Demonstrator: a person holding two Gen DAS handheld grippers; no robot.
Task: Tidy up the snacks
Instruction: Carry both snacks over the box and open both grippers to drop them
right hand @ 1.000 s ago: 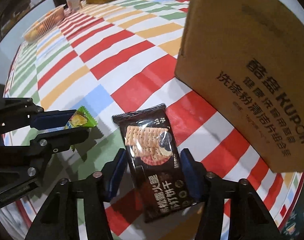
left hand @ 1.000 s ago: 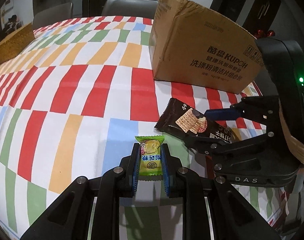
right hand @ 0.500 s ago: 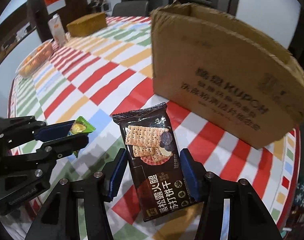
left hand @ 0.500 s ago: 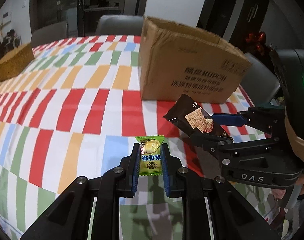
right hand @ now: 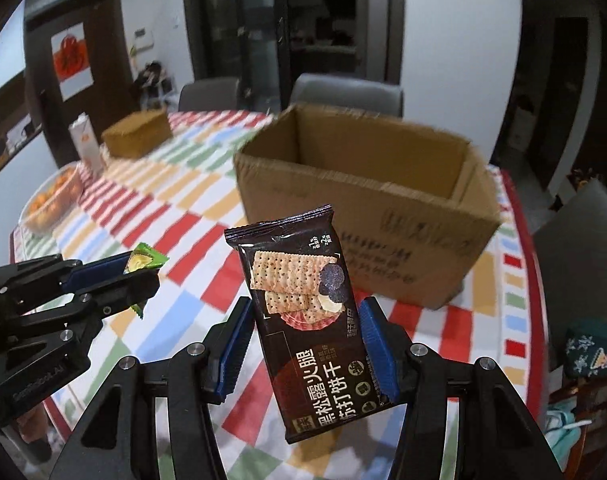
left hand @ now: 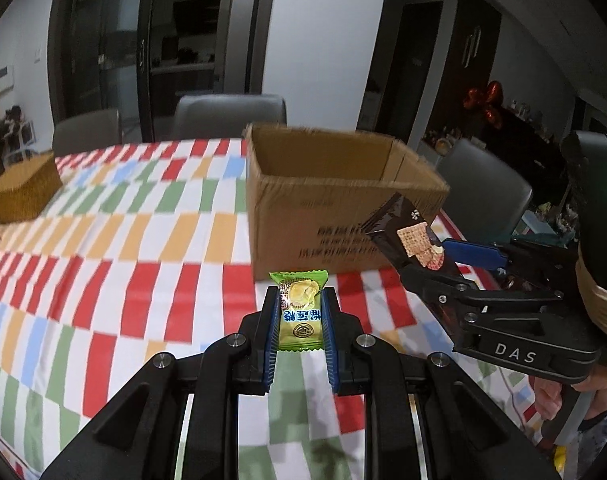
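Observation:
My left gripper (left hand: 300, 312) is shut on a small green candy packet (left hand: 301, 312), held in the air above the checked tablecloth (left hand: 103, 264). The right gripper (right hand: 303, 320) is shut on a dark cracker packet (right hand: 307, 320), lifted and tilted. In the left wrist view the cracker packet (left hand: 409, 228) pokes out of the right gripper (left hand: 443, 260) in front of the open cardboard box (left hand: 327, 216). From the right wrist view, the left gripper (right hand: 143, 270) with the candy packet (right hand: 145, 258) hangs at the left, short of the box (right hand: 363, 216).
A woven brown box (left hand: 23, 192) sits at the table's far left. A carton (right hand: 85, 140) and a tray of orange fruit (right hand: 49, 204) stand by the left edge. Grey chairs (left hand: 227, 114) ring the table; a person's hand (left hand: 551, 396) grips the right handle.
Both grippers have risen from the table with their packets, and the views tipped up, so the box's open top and inside now show. The grips are unchanged.

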